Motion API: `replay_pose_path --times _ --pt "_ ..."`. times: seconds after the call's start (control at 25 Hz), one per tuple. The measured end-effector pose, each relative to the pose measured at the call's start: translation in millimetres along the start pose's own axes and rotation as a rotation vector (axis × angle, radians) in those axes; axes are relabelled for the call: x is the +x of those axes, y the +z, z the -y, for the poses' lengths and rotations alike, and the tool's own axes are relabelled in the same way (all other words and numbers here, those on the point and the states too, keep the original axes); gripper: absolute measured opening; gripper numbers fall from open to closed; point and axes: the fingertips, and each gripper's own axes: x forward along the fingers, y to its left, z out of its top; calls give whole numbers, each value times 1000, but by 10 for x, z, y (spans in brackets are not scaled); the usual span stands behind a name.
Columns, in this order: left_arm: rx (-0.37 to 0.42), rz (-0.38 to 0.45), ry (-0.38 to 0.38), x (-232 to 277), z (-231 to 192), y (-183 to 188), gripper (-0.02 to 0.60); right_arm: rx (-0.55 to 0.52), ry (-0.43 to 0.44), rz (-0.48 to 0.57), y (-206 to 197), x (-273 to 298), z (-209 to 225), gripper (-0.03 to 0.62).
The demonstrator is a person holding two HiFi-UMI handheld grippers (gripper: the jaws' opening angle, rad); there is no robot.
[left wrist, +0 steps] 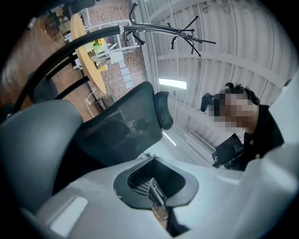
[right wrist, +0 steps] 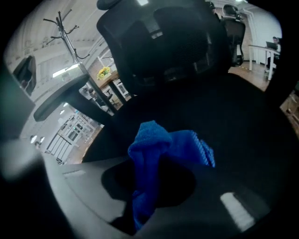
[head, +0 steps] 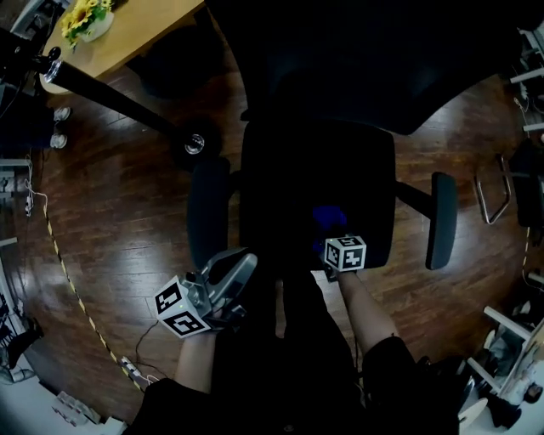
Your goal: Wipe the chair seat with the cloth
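1. Head view: you are looking steeply down on a dark office chair standing on a wooden floor (head: 127, 212). The chair seat (head: 280, 187) is filling the middle of the picture, with an armrest (head: 206, 208) on each side. Your right gripper (head: 333, 238) is reaching over the front right part of the seat. A blue cloth (head: 327, 219) is sticking out of it and lying on the seat. The cloth's long axis is running away from you, toward the chair's backrest. Your left gripper (head: 229, 270) is hanging off the seat's front left corner, near the left armrest and apart from the cloth. A table (head: 136, 30) with yellow flowers (head: 85, 15) is showing at the upper left.

2. Left gripper view: the two grey jaws are meeting at their ends, with nothing between them. The camera is tilting upward, taking in the mesh backrest (left wrist: 121, 126), its headrest (left wrist: 163, 109), a coat stand (left wrist: 177, 32) and a person (left wrist: 252, 140) in dark clothes.

3. Right gripper view: the jaws are pinching the cloth (right wrist: 159, 149) between them. The cloth is rising out of the jaws as a bunched strip pointing toward the backrest. Its free end is spreading to the right over the dark seat.
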Motion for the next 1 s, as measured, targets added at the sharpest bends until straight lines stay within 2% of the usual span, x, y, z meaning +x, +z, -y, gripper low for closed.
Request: replay_pose_path --times 0.2,0.28,0.56,0.64,0.72,0.88,1.0 --pt "-7 -73 -58 305 65 -134 -2 109 -212 78 -26 -777 1073 61" --pt "-11 -99 -74 394 73 -193 -2 139 -256 108 -29 -988 1317 61" --pt "-12 -143 -97 561 100 -246 -2 193 -292 155 24 -1048 1399 61" --pt "-9 -138 -91 544 113 -232 -2 205 -266 182 49 -1055 1262 62" --pt "-4 -124 -81 515 115 -208 -2 193 -195 206 71 -999 974 61" --pt "12 -75 -54 411 89 -87 -2 153 -18 196 63 -721 128 62" --pt "31 -32 -28 290 72 39 -2 117 125 139 39 -449 -552 62"
